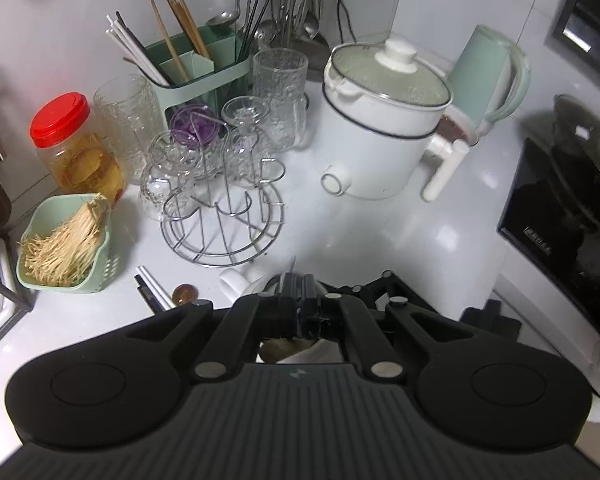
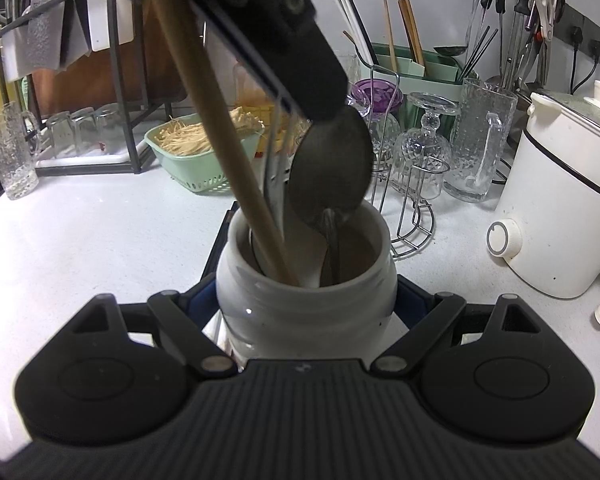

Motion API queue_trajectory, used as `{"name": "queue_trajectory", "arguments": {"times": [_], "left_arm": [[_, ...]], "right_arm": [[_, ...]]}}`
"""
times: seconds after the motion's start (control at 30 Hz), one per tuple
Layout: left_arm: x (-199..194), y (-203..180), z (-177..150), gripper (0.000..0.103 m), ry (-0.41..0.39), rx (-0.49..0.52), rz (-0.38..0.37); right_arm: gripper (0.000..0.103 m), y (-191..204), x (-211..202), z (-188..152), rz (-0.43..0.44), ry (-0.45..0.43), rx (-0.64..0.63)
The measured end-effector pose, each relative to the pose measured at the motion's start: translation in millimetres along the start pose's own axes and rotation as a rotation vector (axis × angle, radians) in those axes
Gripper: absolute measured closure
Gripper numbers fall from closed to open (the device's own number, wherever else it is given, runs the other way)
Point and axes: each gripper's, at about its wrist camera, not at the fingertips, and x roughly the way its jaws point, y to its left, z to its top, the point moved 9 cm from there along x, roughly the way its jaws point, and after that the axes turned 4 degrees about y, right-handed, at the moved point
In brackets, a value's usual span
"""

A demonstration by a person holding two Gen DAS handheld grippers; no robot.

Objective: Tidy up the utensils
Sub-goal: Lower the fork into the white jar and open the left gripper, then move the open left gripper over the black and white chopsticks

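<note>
In the right wrist view my right gripper point(image 2: 306, 296) is shut on a white ceramic jar point(image 2: 304, 304) standing on the white counter. The jar holds a wooden utensil handle point(image 2: 220, 120), a metal spoon point(image 2: 332, 168) and a fork point(image 2: 274, 168). My left gripper point(image 2: 300, 92) comes down from above the jar, shut on the fork's tines. In the left wrist view its fingers point(image 1: 288, 304) are closed on a thin metal piece point(image 1: 290, 268) above the jar rim point(image 1: 256, 284). A green utensil holder point(image 1: 196, 72) with chopsticks stands at the back.
A wire glass rack point(image 1: 220, 216) with upturned glasses, a red-lidded jar point(image 1: 72, 144), a green basket of noodles point(image 1: 64, 244), a white electric pot point(image 1: 384, 120), a green kettle point(image 1: 488, 76) and a black stove point(image 1: 568, 224) crowd the counter. Chopsticks point(image 1: 152, 288) lie near the jar.
</note>
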Motion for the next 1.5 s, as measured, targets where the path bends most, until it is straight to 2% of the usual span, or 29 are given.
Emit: {"name": "queue_trajectory", "arguments": {"times": [0.17,0.4,0.47,0.57,0.93,1.23,1.5], "left_arm": [[10,-4,-6,0.102,0.040,-0.008,-0.001],[4,6,-3,0.101,0.039,-0.084,-0.007],[-1,8,0,0.095,0.037,-0.086,-0.002],[-13,9,6,0.082,0.010,-0.102,-0.006],[-63,31,24,0.079,-0.133,-0.143,0.038],[-65,74,-1,0.079,-0.155,-0.260,0.077],[-24,113,-51,0.079,-0.075,-0.484,0.024]], "right_arm": [[0.012,0,0,0,0.007,0.001,-0.006],[0.012,-1,1,0,0.013,0.000,-0.008],[0.012,0,0,0,0.015,-0.001,-0.008],[0.012,0,0,0,0.016,-0.001,-0.010],[0.012,0,1,1,0.019,0.006,-0.010],[0.012,-3,3,2,0.008,0.011,-0.001],[0.012,-24,0,-1,-0.031,0.012,0.033]]}}
